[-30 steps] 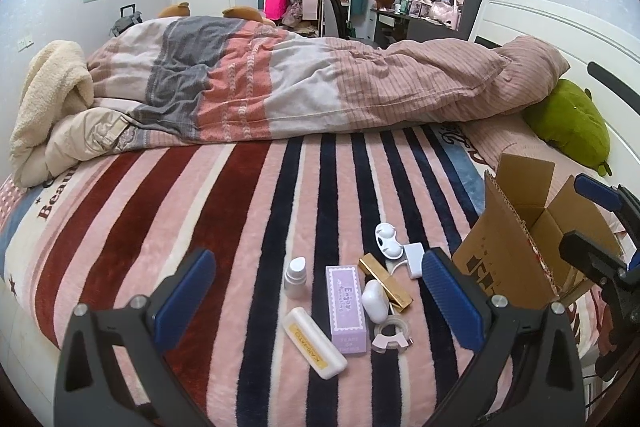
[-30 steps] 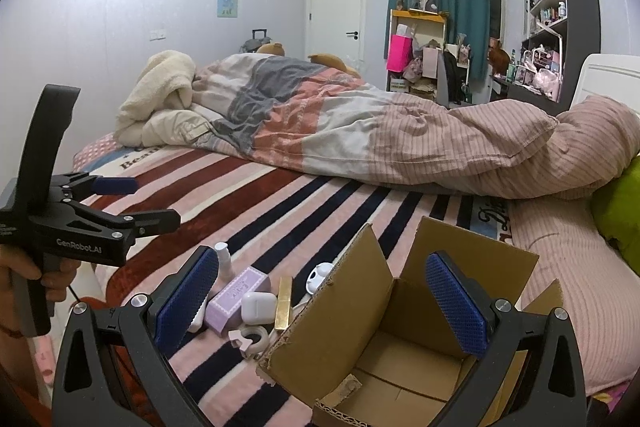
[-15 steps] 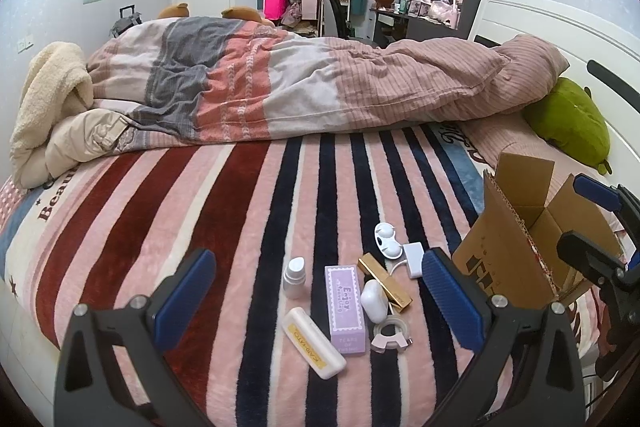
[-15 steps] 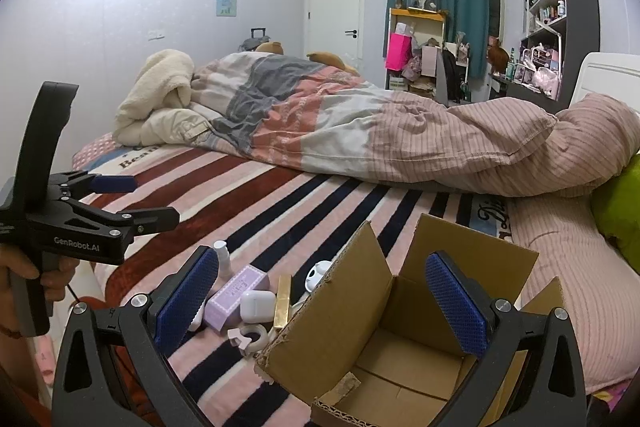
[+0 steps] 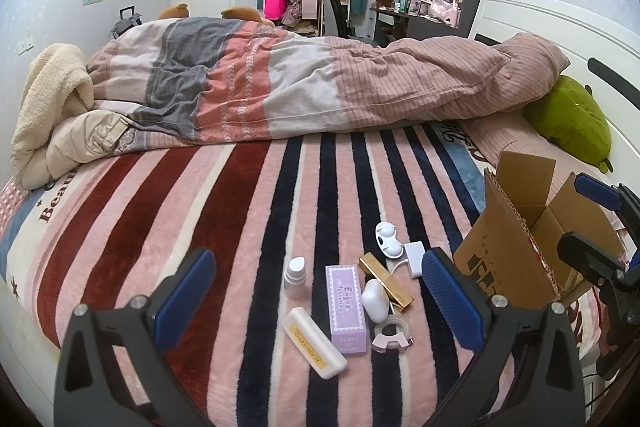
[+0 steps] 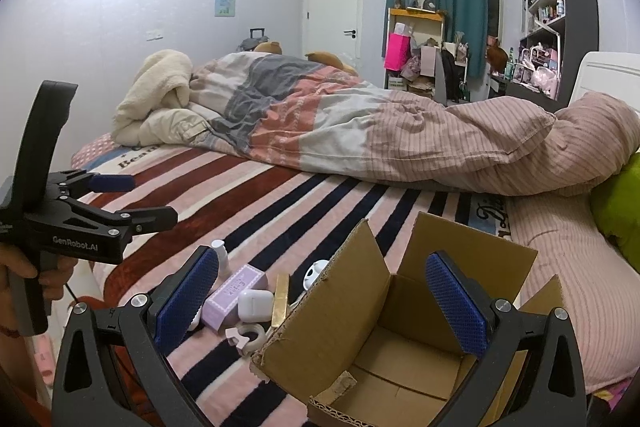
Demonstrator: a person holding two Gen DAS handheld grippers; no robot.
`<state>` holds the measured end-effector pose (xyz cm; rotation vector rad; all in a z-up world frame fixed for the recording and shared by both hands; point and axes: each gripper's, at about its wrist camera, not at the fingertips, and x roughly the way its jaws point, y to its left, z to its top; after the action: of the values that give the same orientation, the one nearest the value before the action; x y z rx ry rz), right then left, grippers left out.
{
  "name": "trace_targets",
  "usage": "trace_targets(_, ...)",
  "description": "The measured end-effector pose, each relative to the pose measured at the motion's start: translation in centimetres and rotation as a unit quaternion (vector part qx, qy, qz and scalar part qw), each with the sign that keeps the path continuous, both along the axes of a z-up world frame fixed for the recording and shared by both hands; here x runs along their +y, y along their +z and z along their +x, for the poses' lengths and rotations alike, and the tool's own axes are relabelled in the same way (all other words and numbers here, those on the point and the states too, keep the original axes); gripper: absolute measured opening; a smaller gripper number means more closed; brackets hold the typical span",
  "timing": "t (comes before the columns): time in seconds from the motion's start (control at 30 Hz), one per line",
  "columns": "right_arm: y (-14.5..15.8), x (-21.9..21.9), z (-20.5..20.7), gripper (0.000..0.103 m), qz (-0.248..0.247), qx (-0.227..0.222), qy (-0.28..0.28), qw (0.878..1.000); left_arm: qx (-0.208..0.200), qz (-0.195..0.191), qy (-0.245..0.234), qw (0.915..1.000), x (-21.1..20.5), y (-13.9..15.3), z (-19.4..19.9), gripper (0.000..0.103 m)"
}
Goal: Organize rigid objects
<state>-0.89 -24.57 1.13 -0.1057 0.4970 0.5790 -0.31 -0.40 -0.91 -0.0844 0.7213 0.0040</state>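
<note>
Small items lie on the striped blanket (image 5: 248,227): a purple carton (image 5: 346,307), a white earbud case (image 5: 375,300), a gold bar (image 5: 386,279), a small white bottle (image 5: 295,277), a cream tube (image 5: 314,342), a tape dispenser (image 5: 393,334) and a white charger (image 5: 387,239). My left gripper (image 5: 316,295) is open and empty above them. An open cardboard box (image 6: 400,331) stands to their right. My right gripper (image 6: 320,303) is open and empty over the box's left flap. The purple carton (image 6: 234,291) and earbud case (image 6: 255,304) show left of the box.
A bunched duvet (image 5: 320,83) lies across the far half of the bed. A green plush (image 5: 568,121) rests by the white headboard (image 5: 560,35) at the right. The bed's near edge runs under both grippers. The left gripper (image 6: 116,199) shows in the right wrist view.
</note>
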Motion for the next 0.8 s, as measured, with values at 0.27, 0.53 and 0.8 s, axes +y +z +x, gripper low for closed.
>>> trace_targets(0.27,0.0,0.1,-0.2,0.103,0.0,0.001,0.002,1.0,-0.002,-0.005,-0.003,1.0,0.1,0.0,0.0,0.102)
trace_targets(0.53,1.2,3.2,-1.6,0.072,-0.025,-0.028,0.022,0.999,-0.028,-0.026,-0.016,0.9991,4.1,-1.0,-0.7,0.102)
trace_targets(0.8,-1.5,13.3,-2.5,0.048,-0.05,0.03,0.15,0.987,-0.007,-0.046,0.008,0.9989,12.4,-6.3,-1.1,0.102)
